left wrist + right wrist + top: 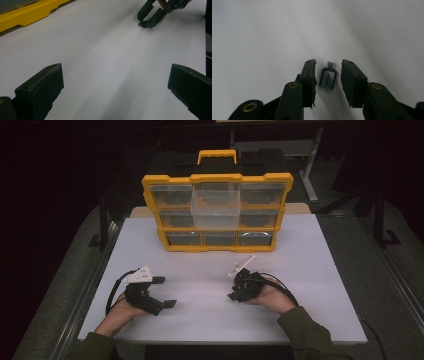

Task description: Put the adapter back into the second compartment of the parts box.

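A small grey USB adapter (327, 78) lies flat on the white table (310, 270), its metal plug pointing away from me. My right gripper (328, 65) is tipped down over it with one jaw on each side; a narrow gap shows at both pads, so nothing presses on it. In the high view the right gripper (234, 295) sits at centre right, held in a hand. My left gripper (165, 292) rests at the left of the table, jaws wide apart with only bare table between them (116, 72). The left gripper view also catches the right gripper (150, 17) far off.
A yellow parts organizer (217, 180) with clear drawers stands upright at the back of the table; its upper middle drawer (216, 202) is pulled out. Its yellow base (27, 15) shows in the left gripper view. Dark floor surrounds the table.
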The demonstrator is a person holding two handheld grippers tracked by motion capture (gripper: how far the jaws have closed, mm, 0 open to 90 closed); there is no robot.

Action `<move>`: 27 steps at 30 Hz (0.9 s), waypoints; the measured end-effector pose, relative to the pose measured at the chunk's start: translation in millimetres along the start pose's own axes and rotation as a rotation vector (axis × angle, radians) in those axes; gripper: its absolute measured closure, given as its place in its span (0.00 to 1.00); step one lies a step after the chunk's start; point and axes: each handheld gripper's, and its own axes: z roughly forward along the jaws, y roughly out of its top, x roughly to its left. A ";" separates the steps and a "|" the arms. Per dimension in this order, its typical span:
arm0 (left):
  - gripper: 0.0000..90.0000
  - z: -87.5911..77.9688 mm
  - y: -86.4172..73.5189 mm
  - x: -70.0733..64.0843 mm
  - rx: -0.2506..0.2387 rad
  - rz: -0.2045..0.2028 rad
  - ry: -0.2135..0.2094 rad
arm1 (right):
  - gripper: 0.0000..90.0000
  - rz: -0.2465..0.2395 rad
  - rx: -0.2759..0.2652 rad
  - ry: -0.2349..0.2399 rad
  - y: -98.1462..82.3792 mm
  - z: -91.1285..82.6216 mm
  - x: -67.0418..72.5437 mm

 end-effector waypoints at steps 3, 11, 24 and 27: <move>0.00 0.0 0.0 0.1 0.000 0.000 -0.001 | 0.72 -0.004 0.002 -0.003 0.0 0.3 0.2; 0.00 -0.1 0.1 0.0 -0.001 0.001 0.000 | 0.76 -0.013 0.004 -0.020 0.1 0.8 0.8; 0.00 0.2 0.3 -0.2 -0.002 0.002 0.002 | 0.80 -0.023 0.008 -0.037 0.2 1.3 1.5; 0.00 0.4 0.3 -0.3 -0.002 0.006 0.001 | 0.81 -0.029 0.007 -0.039 0.1 1.5 1.6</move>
